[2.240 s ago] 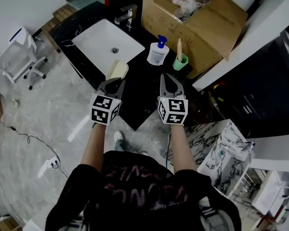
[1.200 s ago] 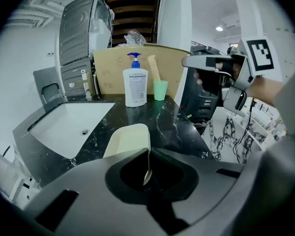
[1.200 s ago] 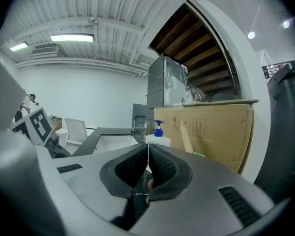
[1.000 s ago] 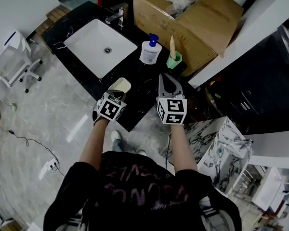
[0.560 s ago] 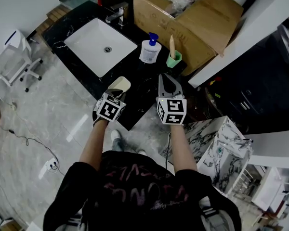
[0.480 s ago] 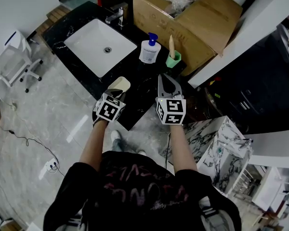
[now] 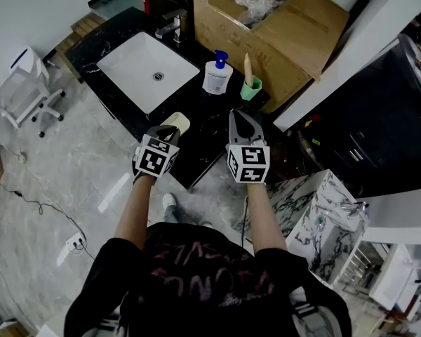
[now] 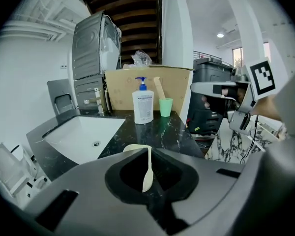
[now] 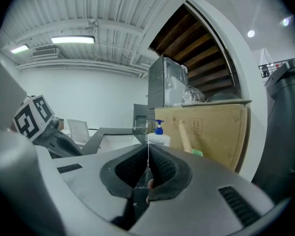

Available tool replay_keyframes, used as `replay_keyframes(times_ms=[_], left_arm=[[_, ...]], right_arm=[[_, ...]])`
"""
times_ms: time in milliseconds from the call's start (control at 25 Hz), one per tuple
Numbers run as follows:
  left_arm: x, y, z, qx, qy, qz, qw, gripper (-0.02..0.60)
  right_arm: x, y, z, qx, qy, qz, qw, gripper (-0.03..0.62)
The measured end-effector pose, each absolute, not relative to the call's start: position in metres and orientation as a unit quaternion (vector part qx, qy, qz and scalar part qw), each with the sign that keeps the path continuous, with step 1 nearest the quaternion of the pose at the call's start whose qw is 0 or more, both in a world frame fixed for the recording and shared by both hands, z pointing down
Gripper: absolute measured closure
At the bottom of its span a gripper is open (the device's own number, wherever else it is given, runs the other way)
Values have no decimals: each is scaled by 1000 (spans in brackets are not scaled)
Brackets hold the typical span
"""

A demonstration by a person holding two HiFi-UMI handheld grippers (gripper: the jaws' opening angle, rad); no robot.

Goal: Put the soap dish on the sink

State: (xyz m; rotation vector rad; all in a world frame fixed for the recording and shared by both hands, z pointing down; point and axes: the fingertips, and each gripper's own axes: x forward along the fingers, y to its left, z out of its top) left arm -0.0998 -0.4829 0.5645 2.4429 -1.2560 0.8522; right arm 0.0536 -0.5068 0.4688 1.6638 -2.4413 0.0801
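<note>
The left gripper point(image 7: 165, 130) is pinching the near rim of the cream soap dish point(image 7: 175, 122); in the left gripper view its jaws are pressing together on that thin edge, with the rest of the dish sticking out beyond them. The dish is sitting low over the front edge of the black counter point(image 7: 212, 126), just beside the near right corner of the white sink point(image 7: 146, 67) and not over the basin. Whether it is resting on the stone or hanging just above it is unclear.

The right gripper point(image 7: 238, 118) is hovering beside it over the same counter, apart from the dish, its jaws meeting in a thin seam with nothing between them.

Farther along the counter, right of the basin, a white pump bottle point(image 7: 215, 76) is standing upright, and next to it a green cup point(image 7: 250, 88) is holding a pale stick point(image 7: 248, 64). Behind both, an open cardboard box point(image 7: 284, 30) is taking up the back of the counter. The faucet point(image 7: 174, 25) is standing at the basin's far side. A white chair point(image 7: 29, 83) is sitting on the floor to the left.
</note>
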Motion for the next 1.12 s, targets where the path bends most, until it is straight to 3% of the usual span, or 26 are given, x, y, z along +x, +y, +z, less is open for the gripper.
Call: replay_keyframes(times_ms=[1120], left_arm=[[-132,-466,370,823,-558,102,-27,568]], right_arm=[[55,-478,433,548,-834,7,64,580]])
